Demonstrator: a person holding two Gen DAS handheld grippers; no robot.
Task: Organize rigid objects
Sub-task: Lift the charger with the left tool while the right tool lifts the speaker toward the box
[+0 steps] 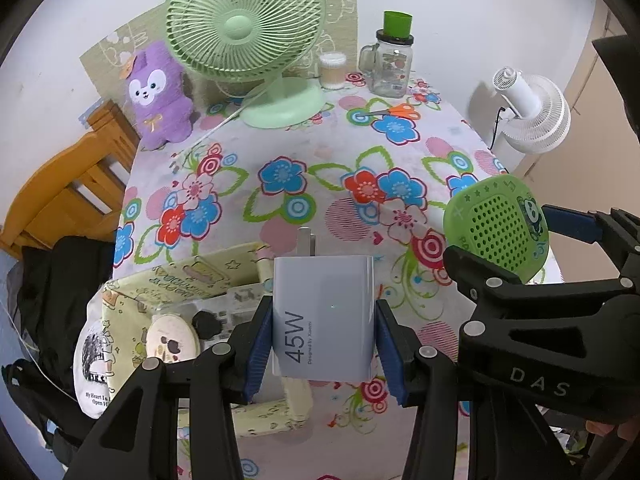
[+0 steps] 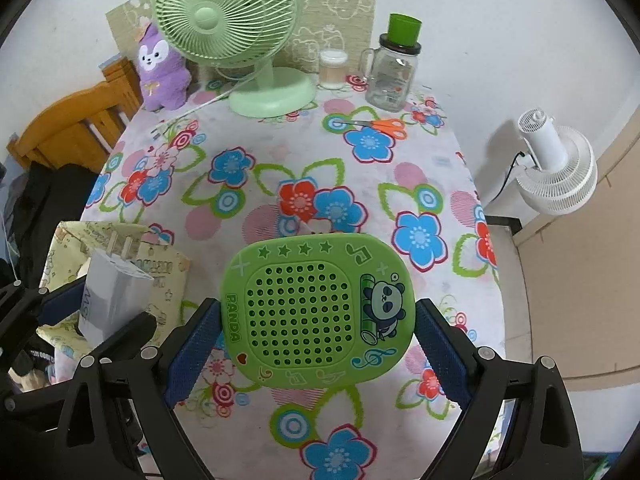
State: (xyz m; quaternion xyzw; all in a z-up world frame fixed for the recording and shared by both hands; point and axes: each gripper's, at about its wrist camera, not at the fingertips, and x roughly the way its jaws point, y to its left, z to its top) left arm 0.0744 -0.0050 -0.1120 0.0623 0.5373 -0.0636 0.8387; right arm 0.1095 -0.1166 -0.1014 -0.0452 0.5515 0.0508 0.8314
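The left tool [image 1: 323, 344] pinches the 45W charger [image 1: 323, 316] above the patterned box [image 1: 188, 276], the right tool [image 2: 318, 344] clamps the panda speaker [image 2: 318, 306] over the worktop [image 2: 280, 160] — smooth casings could slip loose.

You hold a white charger [image 1: 323, 316] up in the air, above the table's near left part, its flat pins pointing away from you toward the far side. The side facing up carries the print "45W". Just below and to its left stands a pale yellow box [image 1: 132, 300] with cartoon prints, open at the top; what lies inside is hard to make out. To the right you hold a green panda case [image 2: 318, 312], rounded, full of small holes, flat face up, slightly tilted.
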